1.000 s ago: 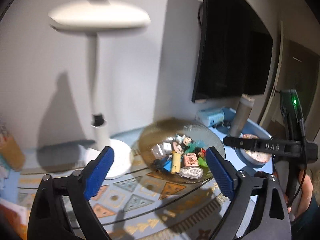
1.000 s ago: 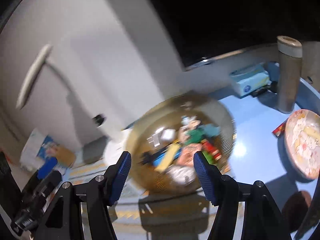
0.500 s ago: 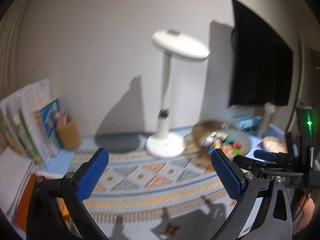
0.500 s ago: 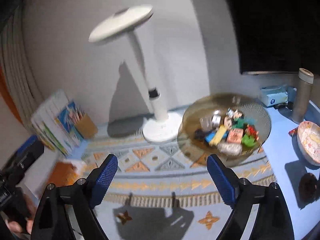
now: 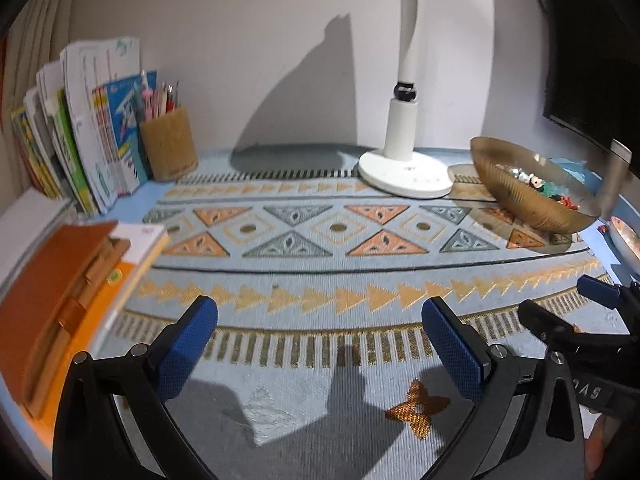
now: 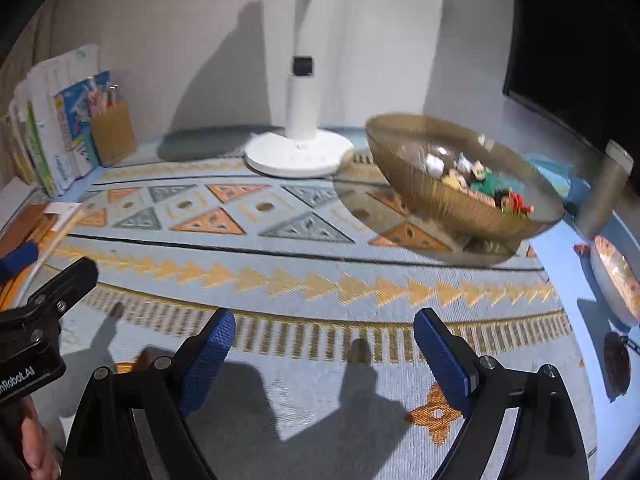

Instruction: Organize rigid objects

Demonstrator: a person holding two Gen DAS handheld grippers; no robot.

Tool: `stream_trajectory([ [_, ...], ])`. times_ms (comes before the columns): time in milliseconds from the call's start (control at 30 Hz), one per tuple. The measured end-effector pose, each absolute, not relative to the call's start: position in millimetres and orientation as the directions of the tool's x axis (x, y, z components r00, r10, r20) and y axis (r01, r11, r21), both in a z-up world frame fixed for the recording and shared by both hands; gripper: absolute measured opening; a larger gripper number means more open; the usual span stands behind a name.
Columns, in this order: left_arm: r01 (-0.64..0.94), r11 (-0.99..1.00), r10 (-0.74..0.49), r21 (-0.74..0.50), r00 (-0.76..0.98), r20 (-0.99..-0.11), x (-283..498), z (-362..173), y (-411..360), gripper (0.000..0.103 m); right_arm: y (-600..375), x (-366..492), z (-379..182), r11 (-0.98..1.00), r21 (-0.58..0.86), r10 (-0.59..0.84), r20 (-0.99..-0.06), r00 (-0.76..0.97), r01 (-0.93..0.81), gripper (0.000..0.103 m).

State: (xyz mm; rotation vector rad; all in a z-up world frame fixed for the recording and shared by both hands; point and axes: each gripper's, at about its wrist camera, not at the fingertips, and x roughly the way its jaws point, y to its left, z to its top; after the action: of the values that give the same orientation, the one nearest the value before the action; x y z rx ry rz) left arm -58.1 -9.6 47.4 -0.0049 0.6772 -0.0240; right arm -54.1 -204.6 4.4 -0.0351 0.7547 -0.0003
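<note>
The patterned mat (image 5: 320, 240) lies bare of loose pieces. The small toys (image 6: 480, 184) sit gathered in the amber bowl (image 6: 432, 196), which fits a finished tidy-up. The left gripper (image 5: 320, 340) and right gripper (image 6: 324, 348) gape wide, holding nothing.

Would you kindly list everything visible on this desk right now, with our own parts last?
bowl: one, amber glass, right on mat, holding small mixed objects
lamp: one, white, back centre
mat: one, blue-orange patterned, covering desk
pen holder: one, tan, back left
books: several, upright, far left
notebooks: stacked, orange, left edge
flask: one, grey, far right
plate: one, patterned, right edge
left hand-held gripper: open
right hand-held gripper: open
</note>
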Motion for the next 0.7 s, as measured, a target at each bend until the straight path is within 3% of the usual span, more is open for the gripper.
stream_trajectory([
  [467,-0.025,0.998,-0.028,-0.057,0.642,-0.766,-31,20,-5,0.102,-233,-26,-23,0.994,0.057,-0.007,-0.814,0.580,0.093,0.090],
  [700,-0.009,0.998,-0.049,-0.066,0.571,-0.819,-22,7,-5,0.102,-226,-22,-25,0.998,0.016,-0.025,-0.829,0.558,0.068,0.095],
])
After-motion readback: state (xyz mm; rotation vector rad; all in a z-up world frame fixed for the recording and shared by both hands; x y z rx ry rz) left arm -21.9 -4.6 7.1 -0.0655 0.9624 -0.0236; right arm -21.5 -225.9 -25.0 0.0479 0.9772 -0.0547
